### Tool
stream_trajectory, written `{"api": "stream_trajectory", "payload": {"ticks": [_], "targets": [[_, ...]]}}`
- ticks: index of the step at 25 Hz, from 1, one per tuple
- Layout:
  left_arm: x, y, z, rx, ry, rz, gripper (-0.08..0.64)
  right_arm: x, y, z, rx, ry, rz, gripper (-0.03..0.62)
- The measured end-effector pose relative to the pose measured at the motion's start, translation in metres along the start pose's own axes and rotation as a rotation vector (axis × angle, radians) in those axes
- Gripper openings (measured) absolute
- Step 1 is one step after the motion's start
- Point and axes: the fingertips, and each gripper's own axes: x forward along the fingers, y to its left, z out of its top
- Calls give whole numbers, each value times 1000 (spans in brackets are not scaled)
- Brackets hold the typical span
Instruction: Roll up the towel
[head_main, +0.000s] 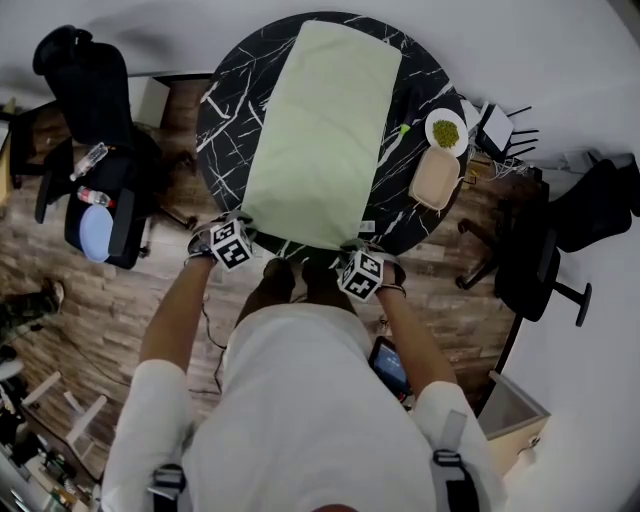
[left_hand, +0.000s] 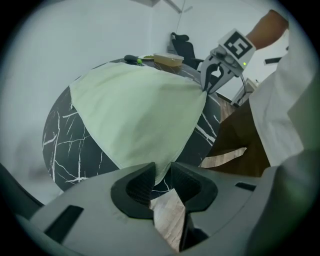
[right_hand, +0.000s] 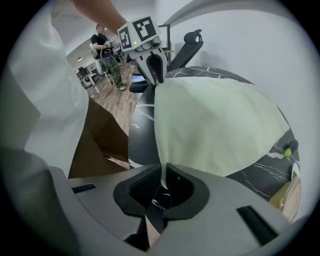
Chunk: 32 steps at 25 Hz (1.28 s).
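A round black desk (head_main: 225, 110) with white marble veining carries a pale green rectangular cloth towel (head_main: 320, 130). The towel is spread flat and unrolled, with its long sides running away from the person and its near short edge at the desk's near rim. Each claw points steeply down at one near corner. The left claw (left_hand: 161, 175) has the near left corner between its jaws, which stand a little apart, a sliver of gap showing beside one pad. The right claw (right_hand: 162, 176) is clamped on the near right corner, its pads pinching the cloth.
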Motion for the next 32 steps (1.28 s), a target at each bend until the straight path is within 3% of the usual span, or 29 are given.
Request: {"api": "stream_trajectory", "payload": {"ticks": [5,7,10,21,27,32], "targets": [[0,-3,1,24,40,21,89,-2,-3,2,-12,26,-19,18],[1,-7,3,29,37,24,23,-4,-3,-2,3,28,-34,11],[0,-16,5,4,11,20,17,-6,-2,-13,41,35,-45,9],[-12,-106,17,32,-61,-147,17,-36,25,-65,144,53,-19,9],[-13,-105,17,36,-44,-156,17,-39,27,-61,165,44,13,9],[-20,-90,21,11,-45,-142,17,-55,13,-46,216,-24,4,9]]}}
